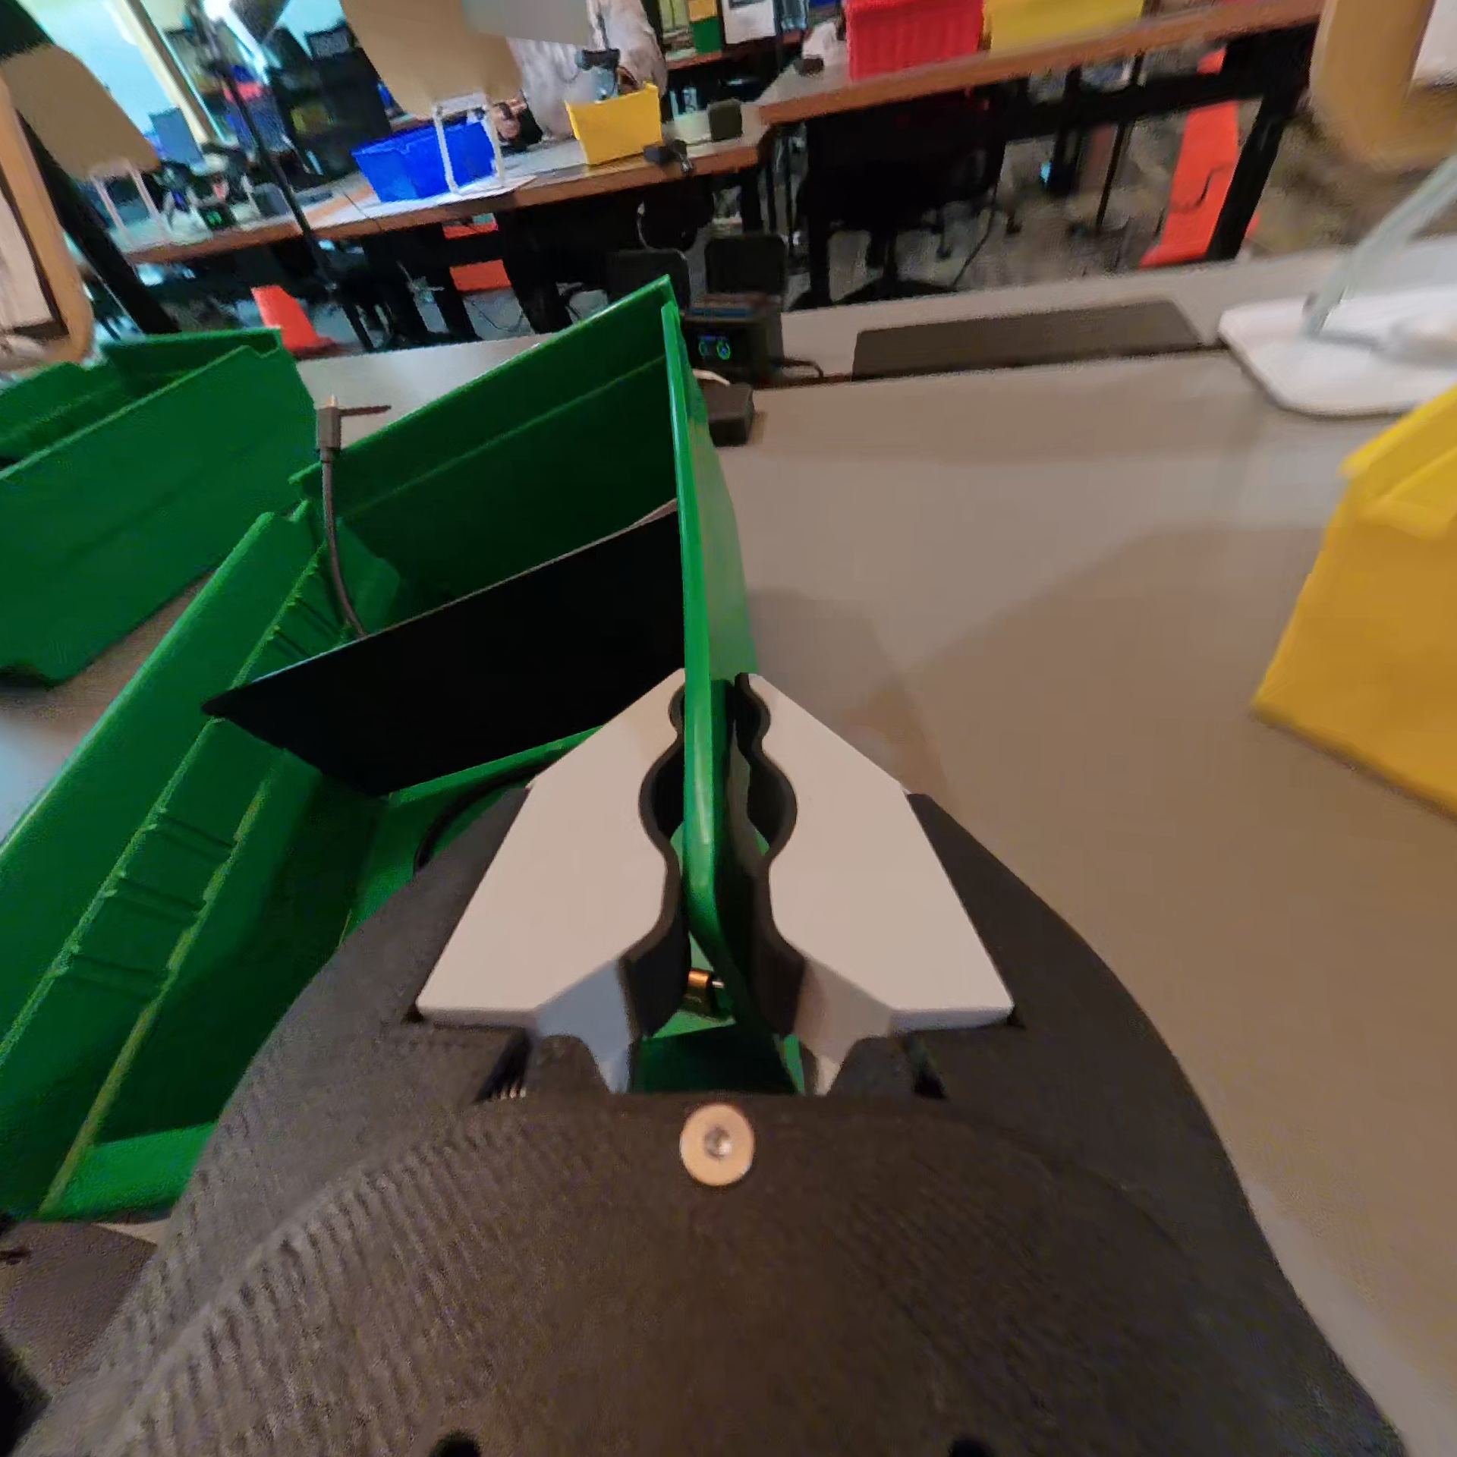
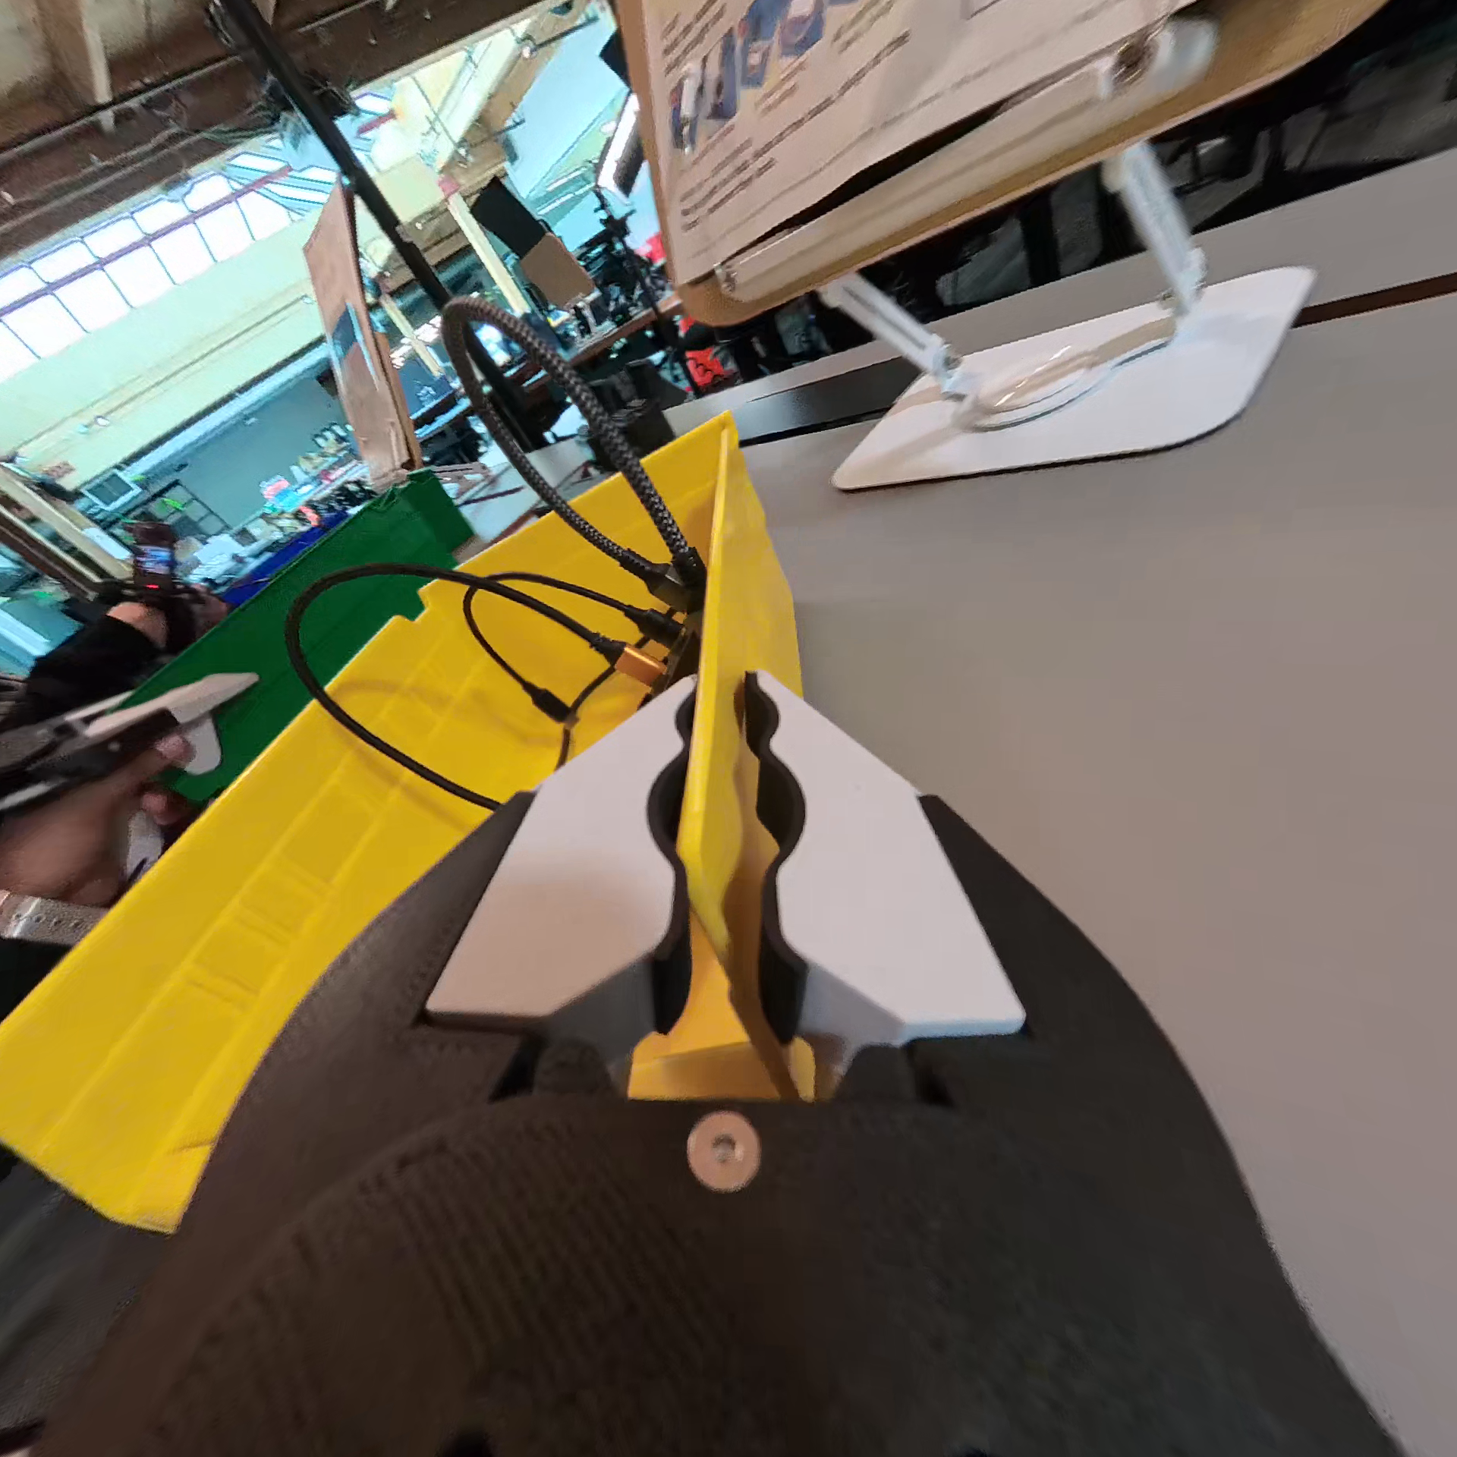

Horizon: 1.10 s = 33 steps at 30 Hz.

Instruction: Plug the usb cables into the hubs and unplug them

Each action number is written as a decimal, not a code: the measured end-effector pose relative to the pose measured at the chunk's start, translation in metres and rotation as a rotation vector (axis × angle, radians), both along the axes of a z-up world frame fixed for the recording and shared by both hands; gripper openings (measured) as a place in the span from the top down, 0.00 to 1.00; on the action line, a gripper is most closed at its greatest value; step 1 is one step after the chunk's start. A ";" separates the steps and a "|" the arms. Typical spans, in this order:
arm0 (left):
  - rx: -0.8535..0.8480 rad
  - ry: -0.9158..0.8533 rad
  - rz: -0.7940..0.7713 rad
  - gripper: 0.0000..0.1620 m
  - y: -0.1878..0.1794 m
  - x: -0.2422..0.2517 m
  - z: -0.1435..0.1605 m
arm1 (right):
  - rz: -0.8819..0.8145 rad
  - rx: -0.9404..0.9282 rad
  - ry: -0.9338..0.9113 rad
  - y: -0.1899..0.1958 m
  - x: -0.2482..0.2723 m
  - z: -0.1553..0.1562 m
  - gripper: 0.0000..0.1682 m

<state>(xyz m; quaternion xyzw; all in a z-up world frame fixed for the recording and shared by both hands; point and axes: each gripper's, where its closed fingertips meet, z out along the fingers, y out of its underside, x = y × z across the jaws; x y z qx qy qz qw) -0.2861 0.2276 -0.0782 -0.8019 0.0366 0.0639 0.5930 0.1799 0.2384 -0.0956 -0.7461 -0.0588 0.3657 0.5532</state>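
My left gripper (image 1: 708, 694) is shut on the right wall of a green bin (image 1: 504, 473), which is tilted. Inside it leans a black divider panel (image 1: 473, 670), and a grey cable (image 1: 329, 504) with an angled plug sticks up behind it. My right gripper (image 2: 719, 694) is shut on the right wall of a yellow bin (image 2: 331, 851), also tilted. Inside the yellow bin, several black USB cables (image 2: 378, 749), one thick and braided (image 2: 552, 441), run to plugs bunched at the far right corner (image 2: 654, 631); the hub there is mostly hidden. The left gripper also shows far left in the right wrist view (image 2: 181, 709).
A grey table (image 1: 1025, 631) carries both bins. A second green bin (image 1: 118, 504) lies at the left. The yellow bin also shows at the right in the left wrist view (image 1: 1388, 631). A white stand base (image 2: 1088, 394) holds a board with a sheet above it (image 2: 867, 118). Black devices (image 1: 729, 347) sit at the back.
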 end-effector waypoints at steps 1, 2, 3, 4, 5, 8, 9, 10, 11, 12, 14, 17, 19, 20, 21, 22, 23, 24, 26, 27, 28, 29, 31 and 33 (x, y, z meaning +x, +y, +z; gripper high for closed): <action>0.005 -0.039 0.005 0.98 -0.001 -0.005 0.007 | 0.017 -0.003 0.006 0.000 -0.011 -0.001 0.95; 0.010 -0.058 0.004 0.98 -0.002 -0.011 0.014 | 0.028 -0.004 0.005 0.001 -0.020 -0.001 0.95; 0.013 -0.072 0.000 0.98 -0.004 -0.016 0.020 | 0.036 -0.002 0.001 0.003 -0.030 0.000 0.96; 0.021 -0.084 0.002 0.98 -0.006 -0.021 0.026 | 0.045 0.000 -0.001 0.005 -0.041 0.001 0.96; 0.034 -0.091 0.012 0.98 -0.008 -0.027 0.033 | 0.052 0.001 0.000 0.008 -0.051 0.001 0.96; 0.084 -0.080 0.051 0.98 -0.015 -0.044 0.059 | 0.061 0.002 0.024 0.019 -0.086 -0.002 0.95; 0.104 -0.067 0.062 0.98 -0.017 -0.049 0.070 | 0.056 0.006 0.032 0.023 -0.098 -0.003 0.95; 0.127 -0.055 0.072 0.98 -0.020 -0.053 0.081 | 0.047 0.010 0.038 0.027 -0.111 -0.005 0.95; 0.153 -0.045 0.081 0.98 -0.023 -0.057 0.092 | 0.039 0.011 0.045 0.031 -0.125 -0.005 0.95; 0.178 -0.037 0.088 0.98 -0.026 -0.060 0.104 | 0.027 0.013 0.046 0.036 -0.140 -0.005 0.94; 0.225 -0.028 0.096 0.98 -0.032 -0.066 0.126 | -0.005 0.018 0.047 0.045 -0.173 -0.003 0.93; 0.286 -0.041 0.095 0.97 -0.039 -0.070 0.153 | -0.014 -0.013 0.103 0.053 -0.235 -0.001 0.90; 0.296 -0.036 0.082 0.97 -0.038 -0.070 0.161 | 0.000 -0.046 0.151 0.055 -0.279 0.001 0.86; 0.289 -0.023 0.075 0.98 -0.036 -0.069 0.161 | 0.022 -0.059 0.151 0.054 -0.302 0.002 0.86; 0.281 -0.016 0.065 0.97 -0.032 -0.068 0.160 | 0.059 -0.061 0.135 0.052 -0.326 0.003 0.84; 0.275 -0.015 0.056 0.97 -0.029 -0.065 0.158 | 0.112 -0.053 0.108 0.048 -0.349 0.005 0.81; 0.270 -0.017 0.047 0.97 -0.025 -0.063 0.157 | 0.181 -0.041 0.077 0.041 -0.373 0.007 0.76; 0.266 -0.020 0.038 0.98 -0.021 -0.061 0.155 | 0.261 -0.030 0.041 0.032 -0.394 0.008 0.71; 0.254 -0.027 0.014 0.98 -0.013 -0.053 0.151 | 0.376 -0.003 -0.038 0.016 -0.418 0.011 0.73; 0.248 -0.027 -0.001 0.98 -0.011 -0.049 0.149 | 0.382 0.029 -0.064 0.014 -0.418 0.016 0.76; 0.242 -0.025 -0.016 0.98 -0.009 -0.043 0.148 | 0.387 0.070 -0.078 0.011 -0.415 0.022 0.76; 0.237 -0.021 -0.033 0.98 -0.007 -0.037 0.147 | 0.400 0.109 -0.090 0.007 -0.408 0.028 0.75; 0.231 -0.017 -0.071 0.98 -0.006 -0.022 0.149 | 0.432 0.166 -0.133 -0.001 -0.384 0.034 0.70; 0.234 -0.014 -0.122 0.98 -0.007 -0.002 0.155 | 0.433 0.199 -0.188 -0.007 -0.346 0.033 0.68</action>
